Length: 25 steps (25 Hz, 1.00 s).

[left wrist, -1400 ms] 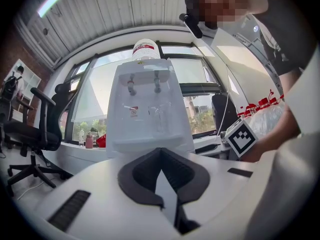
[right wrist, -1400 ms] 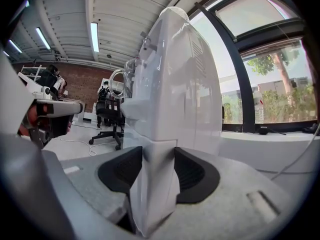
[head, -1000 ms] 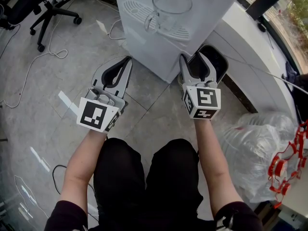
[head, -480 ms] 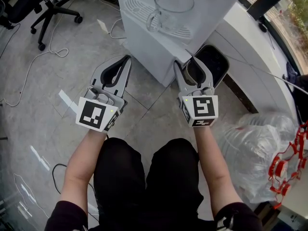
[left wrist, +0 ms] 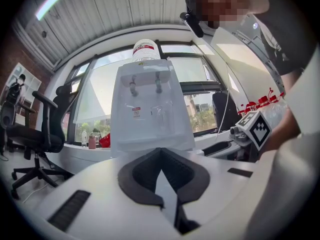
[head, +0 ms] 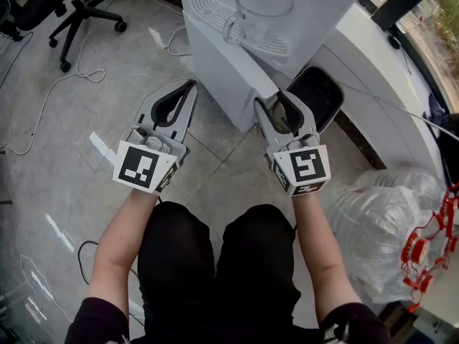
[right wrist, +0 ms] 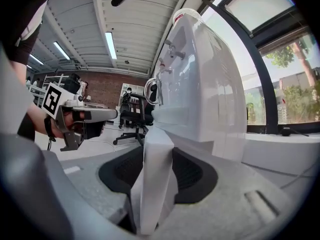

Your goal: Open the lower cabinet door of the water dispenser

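Since a second before, the right gripper (head: 280, 104) had slid left, off the bin (head: 321, 92), to straddle the front corner of the dispenser (head: 222, 63). Its jaws were closing on the free edge of the lower door (right wrist: 157, 184), and its own view showed no gap between the pads and the panel's two faces. The door sat low on the dispenser's front, at floor level; how far it stood open could not be told. The left gripper (head: 189, 88) had stayed put, level and just left of the dispenser, its tips pressed together on nothing. The cup (head: 262, 9) still sat on the drip tray above.

The floor (head: 64, 156) was grey stone tile, with a white cable (head: 43, 113) looping across it and an office chair (head: 79, 6) at the far left. A white ledge (head: 387, 70) ran under the windows on the right, and a clear plastic bag (head: 387, 221) lay beside the person's right arm. The gripper views showed a slatted ceiling with strip lights and a brick wall beyond.
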Available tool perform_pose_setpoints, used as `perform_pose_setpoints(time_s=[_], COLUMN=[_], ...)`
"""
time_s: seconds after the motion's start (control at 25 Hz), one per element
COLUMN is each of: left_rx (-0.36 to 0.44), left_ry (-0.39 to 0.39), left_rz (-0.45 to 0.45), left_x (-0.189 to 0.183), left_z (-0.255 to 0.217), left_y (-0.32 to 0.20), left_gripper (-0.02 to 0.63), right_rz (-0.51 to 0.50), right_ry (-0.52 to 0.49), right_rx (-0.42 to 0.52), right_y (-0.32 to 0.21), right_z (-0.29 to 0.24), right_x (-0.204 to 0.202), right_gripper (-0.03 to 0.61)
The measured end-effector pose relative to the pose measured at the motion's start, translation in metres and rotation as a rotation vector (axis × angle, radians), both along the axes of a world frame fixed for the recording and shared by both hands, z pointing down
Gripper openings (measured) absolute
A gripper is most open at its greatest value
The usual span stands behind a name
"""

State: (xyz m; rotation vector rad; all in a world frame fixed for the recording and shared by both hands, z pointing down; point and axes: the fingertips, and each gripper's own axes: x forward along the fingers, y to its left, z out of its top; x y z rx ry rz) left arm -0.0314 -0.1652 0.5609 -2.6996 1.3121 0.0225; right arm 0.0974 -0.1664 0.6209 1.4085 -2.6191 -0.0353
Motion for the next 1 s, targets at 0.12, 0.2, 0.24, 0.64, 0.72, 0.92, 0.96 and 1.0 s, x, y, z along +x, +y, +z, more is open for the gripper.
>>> perform_pose_setpoints(time_s=[0.12, 0.2, 0.24, 0.64, 0.72, 0.92, 0.96, 1.0], left_rx=[0.001, 0.0, 0.001, 0.007, 0.0, -0.01, -0.013, -0.015], left_ry=[-0.008, -0.003, 0.0, 0.024, 0.024, 0.0, 0.002, 0.005], left_rz=[-0.009, -0.015, -0.016, -0.018, -0.022, -0.024, -0.029, -0.035], left_x=[-0.004, -0.007, -0.007, -0.013, -0.015, -0.018, -0.02, -0.023], left_z=[0.0, -0.001, -0.001, -0.008, -0.007, 0.0, 0.002, 0.004], left_y=[0.0, 0.0, 0.0, 0.005, 0.005, 0.003, 0.002, 0.001], left_gripper=[0.006, 0.006, 0.006, 0.006, 0.006, 0.006, 0.006, 0.006], right_rz=[-0.047, -0.078, -0.093, -0.153, -0.11, -0.046, -0.029, -0.012], right_ry=[0.0, -0.002, -0.002, -0.002, 0.017, 0.035, 0.038, 0.041], right_rx=[-0.004, -0.006, -0.008, 0.061, 0.02, 0.027, 0.031, 0.036], right_y=[0.007, 0.012, 0.015, 0.031, 0.028, 0.018, 0.015, 0.013], right_z=[0.0, -0.001, 0.0, -0.011, -0.003, -0.002, 0.0, 0.001], right_x=[-0.008, -0.014, -0.017, -0.011, -0.002, 0.007, 0.01, 0.012], right_gripper=[0.184, 0.184, 0.184, 0.184, 0.145, 0.058, 0.04, 0.015])
